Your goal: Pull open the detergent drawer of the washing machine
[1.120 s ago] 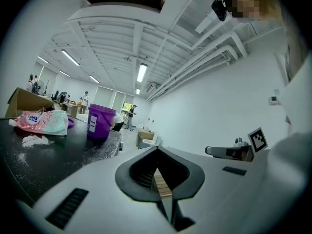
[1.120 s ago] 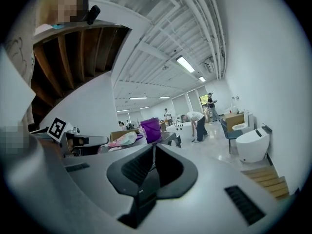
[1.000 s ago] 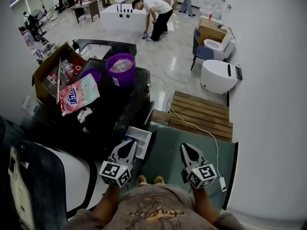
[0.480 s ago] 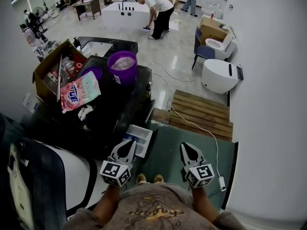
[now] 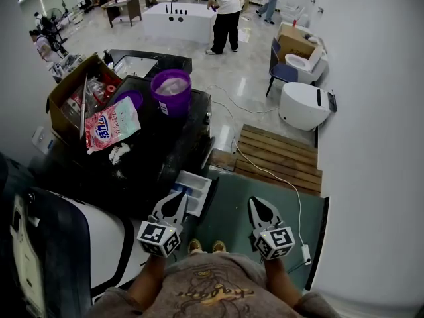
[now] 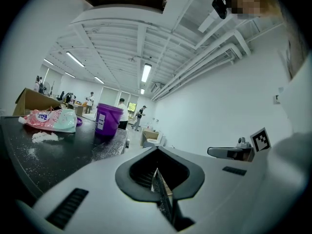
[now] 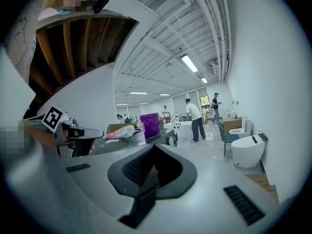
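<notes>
Detergent drawer [image 5: 193, 192] out, long axis seemingly toward the green mat [image 5: 233, 218].

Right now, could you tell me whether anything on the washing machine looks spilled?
Yes: white powder lies loose on the black machine top beside the pink detergent bag, apparently spilled from it.

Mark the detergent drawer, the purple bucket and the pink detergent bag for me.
detergent drawer [image 5: 197, 187]: head view, on its white compartmented tray, already pulled out.
purple bucket [image 5: 175, 106]: head view, on its side wall.
pink detergent bag [image 5: 111, 126]: head view, on the middle of its printed face.
</notes>
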### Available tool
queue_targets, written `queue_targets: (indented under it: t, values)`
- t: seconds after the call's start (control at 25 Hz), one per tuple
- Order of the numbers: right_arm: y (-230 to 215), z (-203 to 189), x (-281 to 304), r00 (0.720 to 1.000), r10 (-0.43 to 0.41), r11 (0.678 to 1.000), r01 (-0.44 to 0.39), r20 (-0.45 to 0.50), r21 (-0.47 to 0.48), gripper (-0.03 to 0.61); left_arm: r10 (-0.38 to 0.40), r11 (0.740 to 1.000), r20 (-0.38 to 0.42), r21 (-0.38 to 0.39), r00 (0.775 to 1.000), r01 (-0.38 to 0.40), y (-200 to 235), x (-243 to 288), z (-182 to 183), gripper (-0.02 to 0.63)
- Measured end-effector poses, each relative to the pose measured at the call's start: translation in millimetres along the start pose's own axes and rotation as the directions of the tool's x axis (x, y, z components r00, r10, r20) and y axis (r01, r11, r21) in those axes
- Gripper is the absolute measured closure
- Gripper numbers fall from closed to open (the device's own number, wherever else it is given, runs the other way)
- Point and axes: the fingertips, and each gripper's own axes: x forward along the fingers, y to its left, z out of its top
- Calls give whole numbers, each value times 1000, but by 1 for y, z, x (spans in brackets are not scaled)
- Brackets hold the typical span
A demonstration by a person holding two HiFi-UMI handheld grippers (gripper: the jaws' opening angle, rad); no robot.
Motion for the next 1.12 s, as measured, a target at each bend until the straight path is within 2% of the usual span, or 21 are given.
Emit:
queue_targets:
  t: [0.56, 1.12]
  values:
    - [6, 10, 0, 1000, -3, 1000, 2, 2, 10, 577, 10, 1000, 0, -6, 1000, -10, 0, -4, 2, 592]
    - [3, -6, -1, 1000, 11, 999, -11, -6, 32, 577, 19, 999, 11, -33, 1000, -18, 0, -5, 3, 592]
